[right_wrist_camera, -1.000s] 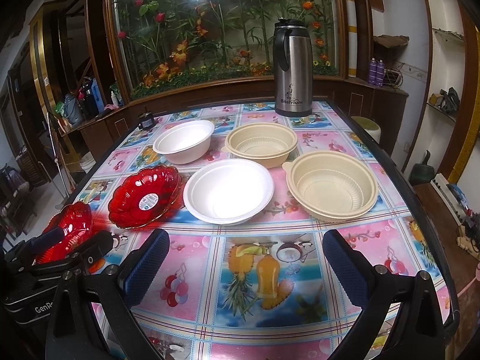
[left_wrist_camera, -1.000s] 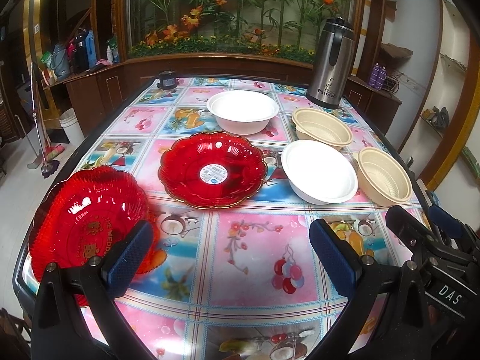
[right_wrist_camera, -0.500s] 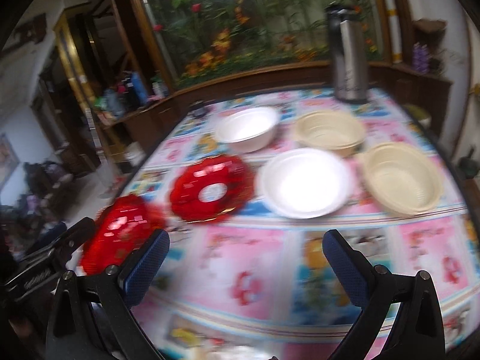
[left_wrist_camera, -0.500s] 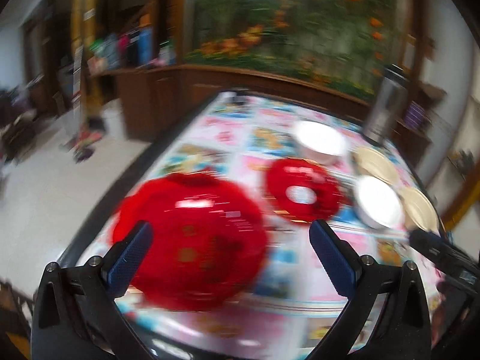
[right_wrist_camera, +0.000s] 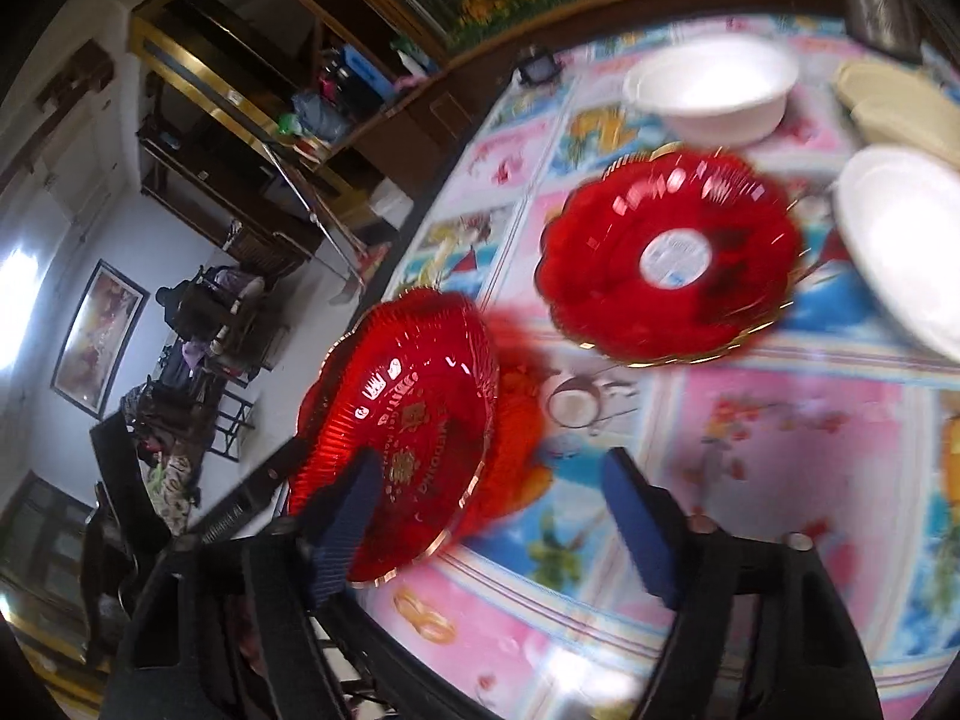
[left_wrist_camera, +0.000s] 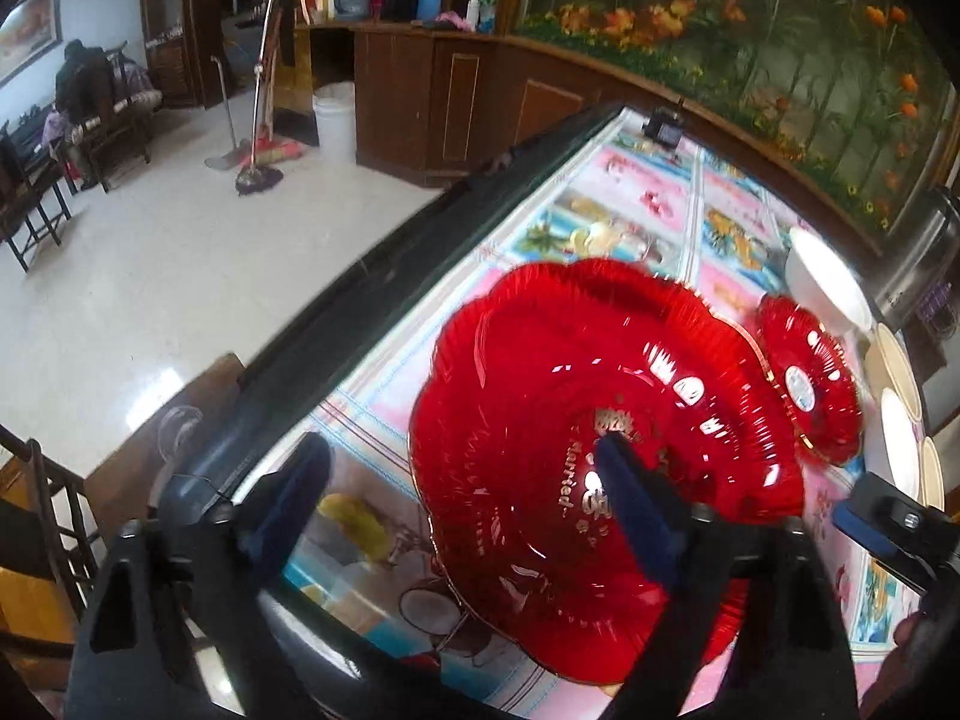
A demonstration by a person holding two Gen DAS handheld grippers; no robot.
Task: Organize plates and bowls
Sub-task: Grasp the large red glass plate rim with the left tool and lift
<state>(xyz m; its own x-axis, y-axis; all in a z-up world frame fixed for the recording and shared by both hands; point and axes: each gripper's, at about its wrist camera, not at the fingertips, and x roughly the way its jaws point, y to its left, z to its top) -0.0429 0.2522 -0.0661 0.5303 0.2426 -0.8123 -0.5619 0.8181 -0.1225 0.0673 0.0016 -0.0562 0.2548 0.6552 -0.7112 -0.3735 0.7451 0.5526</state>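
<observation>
A large red scalloped plate [left_wrist_camera: 576, 420] with gold lettering sits at the table's near left corner. My left gripper [left_wrist_camera: 468, 504] is open, its right finger over the plate's middle, its left finger off the rim. The plate also shows in the right wrist view [right_wrist_camera: 408, 438]. My right gripper [right_wrist_camera: 498, 528] is open, its left finger at that plate's near edge. A second red plate [right_wrist_camera: 666, 258] with a white sticker lies further in, also seen in the left wrist view [left_wrist_camera: 810, 378]. White bowls [right_wrist_camera: 714, 90] [right_wrist_camera: 906, 240] and beige bowls [right_wrist_camera: 900, 102] stand beyond.
The table [left_wrist_camera: 630, 210] has a pink picture cloth and a dark edge [left_wrist_camera: 372, 276] at left. A steel thermos [left_wrist_camera: 924, 264] stands far right. A small dark object [left_wrist_camera: 663, 126] sits at the far end. Floor, chairs and a mop lie left of the table.
Both grippers swung left and down toward the near red plate. It now fills the left wrist view, with the left gripper's right finger over it. Both stay open.
</observation>
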